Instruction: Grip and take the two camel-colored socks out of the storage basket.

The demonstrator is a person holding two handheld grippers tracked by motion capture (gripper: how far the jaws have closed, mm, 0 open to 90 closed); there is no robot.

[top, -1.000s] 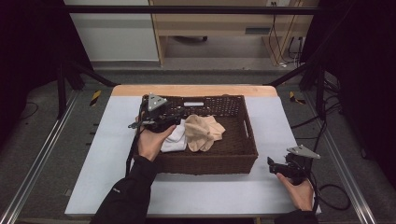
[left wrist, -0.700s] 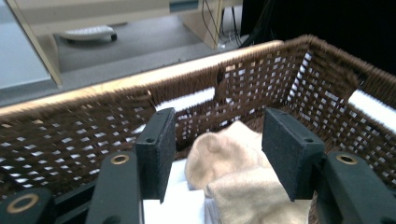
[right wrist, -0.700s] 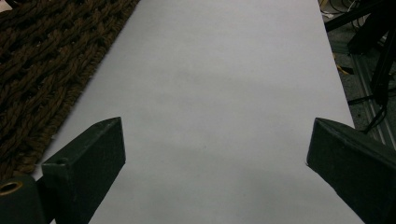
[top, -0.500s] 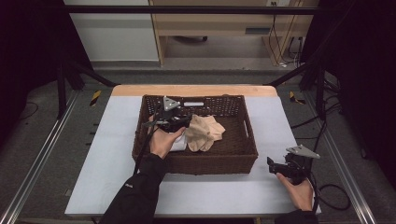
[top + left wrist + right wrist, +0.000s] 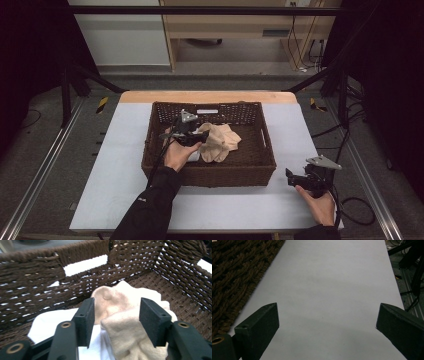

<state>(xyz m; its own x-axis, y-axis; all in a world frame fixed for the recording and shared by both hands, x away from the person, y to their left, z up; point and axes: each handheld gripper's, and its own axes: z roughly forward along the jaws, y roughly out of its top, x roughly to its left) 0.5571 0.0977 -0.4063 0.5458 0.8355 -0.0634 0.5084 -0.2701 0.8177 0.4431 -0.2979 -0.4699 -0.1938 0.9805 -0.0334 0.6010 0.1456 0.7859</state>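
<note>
White table (image 5: 125, 150), flat, matte. On it sat a rectangular dark-brown woven basket (image 5: 160, 165) with slotted handles. Inside lay a crumpled beige cloth (image 5: 220, 142), soft and nubby, over a white cloth (image 5: 50, 322). Left gripper (image 5: 115, 315): jaws parted, straddling the beige folds. Right gripper (image 5: 327, 322): jaws spread wide over bare table, holding nothing.

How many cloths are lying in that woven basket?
2. A beige cloth lies crumpled mid-basket between the open left gripper jaws; a white cloth lies beside and partly under it. More could hide beneath.
</note>
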